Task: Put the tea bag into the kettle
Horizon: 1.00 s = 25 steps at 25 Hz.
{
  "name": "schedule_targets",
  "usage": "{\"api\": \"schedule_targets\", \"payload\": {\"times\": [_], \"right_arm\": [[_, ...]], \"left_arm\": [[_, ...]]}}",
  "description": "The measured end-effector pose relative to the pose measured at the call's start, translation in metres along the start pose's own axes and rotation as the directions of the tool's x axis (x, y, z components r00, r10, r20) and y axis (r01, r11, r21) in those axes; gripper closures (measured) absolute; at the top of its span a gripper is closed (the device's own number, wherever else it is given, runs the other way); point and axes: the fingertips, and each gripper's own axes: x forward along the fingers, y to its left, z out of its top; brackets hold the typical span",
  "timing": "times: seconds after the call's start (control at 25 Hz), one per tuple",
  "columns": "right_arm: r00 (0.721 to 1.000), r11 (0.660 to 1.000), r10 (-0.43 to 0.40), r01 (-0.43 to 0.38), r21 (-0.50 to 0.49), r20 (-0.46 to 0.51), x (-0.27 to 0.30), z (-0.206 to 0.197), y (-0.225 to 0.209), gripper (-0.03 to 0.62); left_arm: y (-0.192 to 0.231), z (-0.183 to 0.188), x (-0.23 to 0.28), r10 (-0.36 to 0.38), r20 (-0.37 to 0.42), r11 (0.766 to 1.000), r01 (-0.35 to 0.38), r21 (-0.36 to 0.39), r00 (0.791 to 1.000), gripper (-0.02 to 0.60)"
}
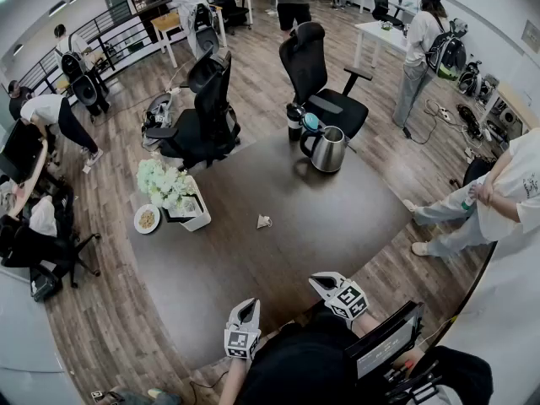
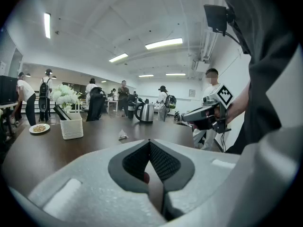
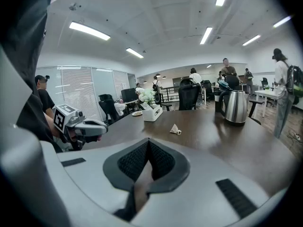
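I see left gripper and right gripper at the near worktop edge, both closed, empty. Tea bag lies mid-worktop, well apart from far kettle.

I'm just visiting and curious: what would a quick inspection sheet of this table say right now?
Surface: dark round table.
Job's things: tea bag lying mid-table, apart from the steel kettle at the far edge.
Clutter: flowers in a white box, snack plate, dark bottle.
Grippers: left gripper and right gripper near the table's near edge, both shut, empty.
Cables: power strip with leads on the floor, right.
Surroundings: office chairs, several people standing.
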Motion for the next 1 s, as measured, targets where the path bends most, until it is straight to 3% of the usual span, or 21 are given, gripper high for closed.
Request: {"api": "schedule_targets", "payload": {"times": [0.56, 1.0], "right_arm": [[0.999, 0.998, -0.049, 0.049, -0.029, -0.008, 0.011, 0.017, -0.031, 0.588], [1.000, 0.997, -0.011, 0.010, -0.076, -0.021, 0.033, 0.041, -0.054, 0.588]], "left_arm": [[0.009, 0.025, 0.006, 0.024, 0.049, 0.999, -0.023, -0.025, 0.999, 0.578], [0.017, 0.032, 0.004, 0.073, 0.041, 0.996, -0.071, -0.049, 0.996, 0.578]]}}
